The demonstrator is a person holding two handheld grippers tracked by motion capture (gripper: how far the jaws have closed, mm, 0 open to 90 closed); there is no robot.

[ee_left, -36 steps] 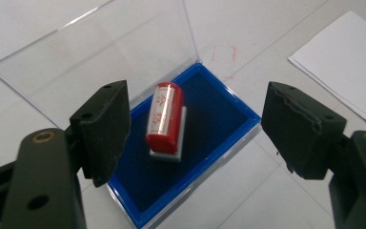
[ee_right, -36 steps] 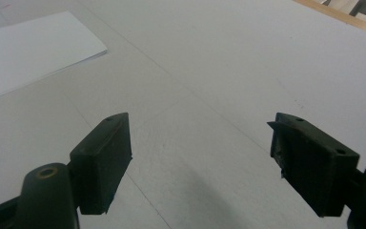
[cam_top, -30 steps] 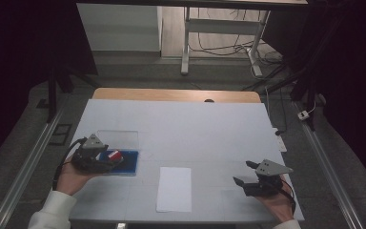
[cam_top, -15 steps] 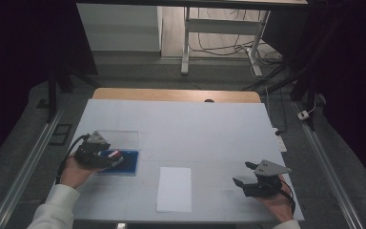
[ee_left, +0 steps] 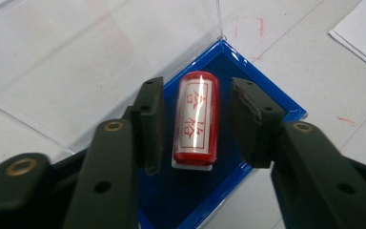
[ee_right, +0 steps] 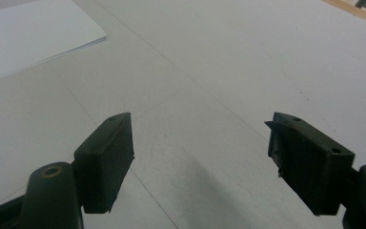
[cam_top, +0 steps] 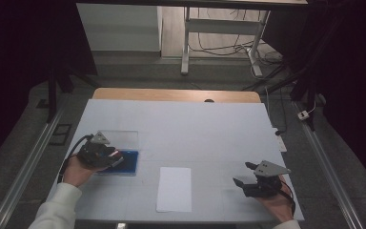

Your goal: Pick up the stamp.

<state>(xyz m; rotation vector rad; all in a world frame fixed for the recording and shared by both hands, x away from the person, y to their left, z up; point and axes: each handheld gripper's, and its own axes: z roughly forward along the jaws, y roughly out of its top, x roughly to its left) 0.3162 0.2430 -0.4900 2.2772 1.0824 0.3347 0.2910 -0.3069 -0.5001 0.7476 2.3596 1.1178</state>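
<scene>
- At the table's [cam_top: 181,119] left, we see the left gripper [ee_left: 198,126] poised over an open blue case [ee_left: 271,102], whose clear lid [ee_left: 100,57] lies flat on the table behind it.
- Its jaws have just been closing and now stand one on each side of a red stamp [ee_left: 196,119] that lies in the case; a narrow gap shows on both sides, so the pads do not yet press on it.
- In the high view the left gripper [cam_top: 106,155] covers the near-left part of the case [cam_top: 128,162], with the person's white sleeve [cam_top: 57,207] below it.
- Near the middle of the front edge we see a white sheet [cam_top: 174,188], well apart from the case.
- At the right, the right gripper [cam_top: 244,174] rests just above bare table, jaws spread wide with nothing between them.
- In its own view the right gripper [ee_right: 200,157] points toward the sheet [ee_right: 33,36], at upper left.
</scene>
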